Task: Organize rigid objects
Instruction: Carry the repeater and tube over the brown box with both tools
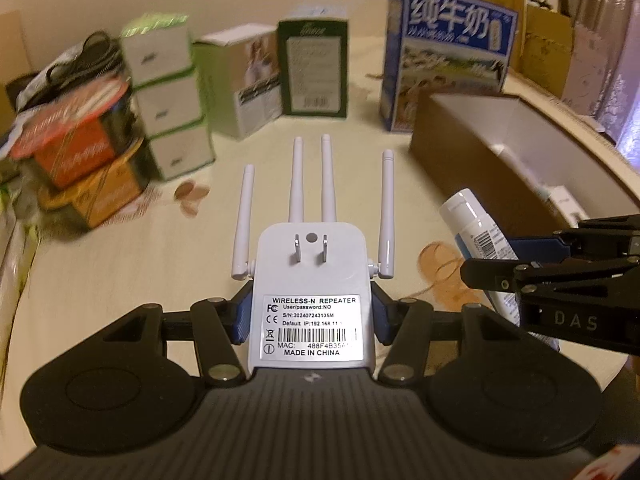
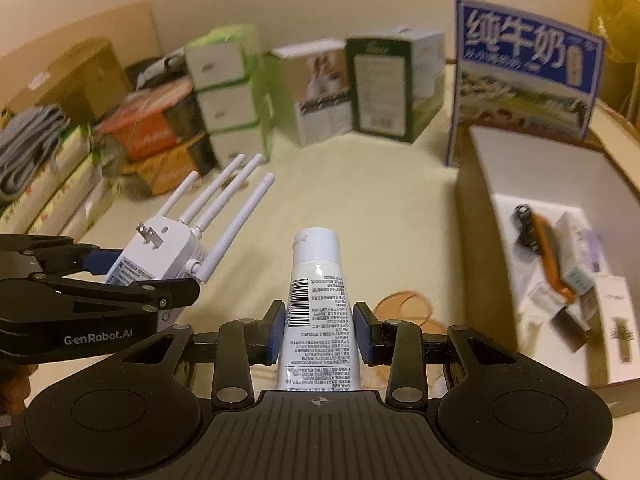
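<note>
- Above the cream table (image 1: 120,272), the left gripper (image 1: 310,308) has its jaws clamped on one white repeater (image 1: 311,280), held clear of the surface, plug prongs up; four antennas counted.
- Just beside it, the right gripper (image 2: 318,330) has its jaws clamped on one white tube (image 2: 318,300), cap pointing forward, also clear of the table.
- At the right, one open cardboard box (image 2: 484,208) holds several small items, number unclear.
- Behind the box stands one blue milk carton (image 2: 524,64).
- At the left rear stand three stacked green-and-white boxes (image 1: 168,96); two more upright boxes beside them.
</note>
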